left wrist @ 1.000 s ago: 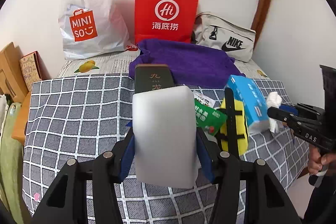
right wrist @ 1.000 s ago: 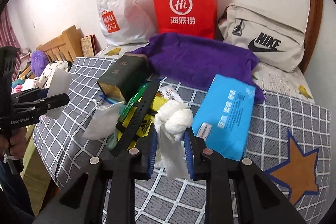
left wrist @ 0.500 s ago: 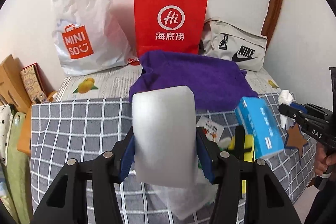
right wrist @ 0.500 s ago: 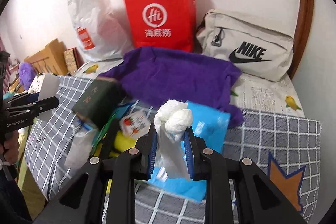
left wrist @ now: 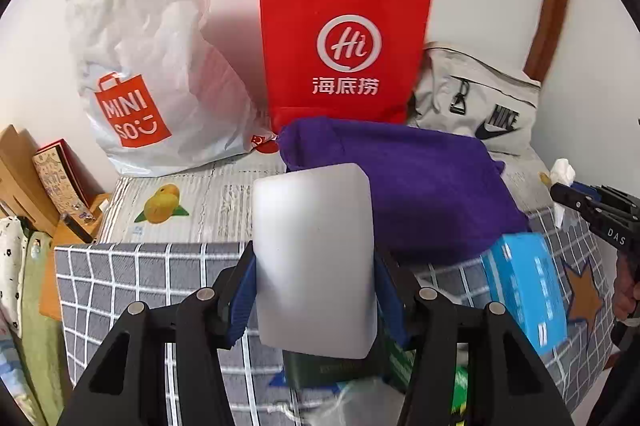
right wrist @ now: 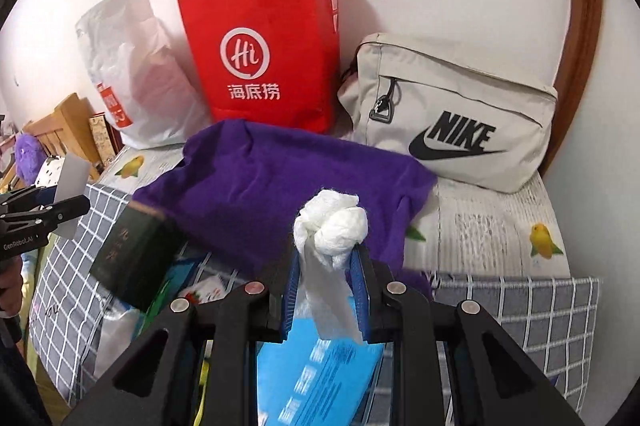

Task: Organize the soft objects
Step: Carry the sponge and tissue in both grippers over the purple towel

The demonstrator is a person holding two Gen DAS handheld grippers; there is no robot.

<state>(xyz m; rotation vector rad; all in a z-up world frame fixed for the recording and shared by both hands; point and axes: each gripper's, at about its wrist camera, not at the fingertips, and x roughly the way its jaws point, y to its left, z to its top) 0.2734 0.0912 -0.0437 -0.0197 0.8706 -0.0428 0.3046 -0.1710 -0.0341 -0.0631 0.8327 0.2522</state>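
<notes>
1. The left tool point(left wrist: 314, 290) grips a white sponge point(left wrist: 314, 258), blue pads pressed to its two sides; the sponge stands upright between them, off the bed point(left wrist: 132, 278).
2. The right tool point(right wrist: 325, 286) is clamped on a knotted white cloth point(right wrist: 330, 222), the knot above the pads and a loose tail hanging below.
3. The step in hand looks like carrying: both soft things are lifted clear of the clutter and face the back of the bed.
4. Ahead, left to right, stand a white bag point(left wrist: 140, 66), a red bag point(left wrist: 344, 42) and a grey pouch point(right wrist: 452, 114), with a purple towel point(right wrist: 280, 186) spread in front.
5. Next, I judge, each tool needs a drop spot, perhaps a bag mouth or the towel; which one I cannot tell.
6. Both tools point down and forward over the bed; a hand point(left wrist: 630, 290) holds the right one's handle.
7. A blue pack point(right wrist: 320, 378) lies under the right tool, a dark box point(right wrist: 132, 258) to its left.
</notes>
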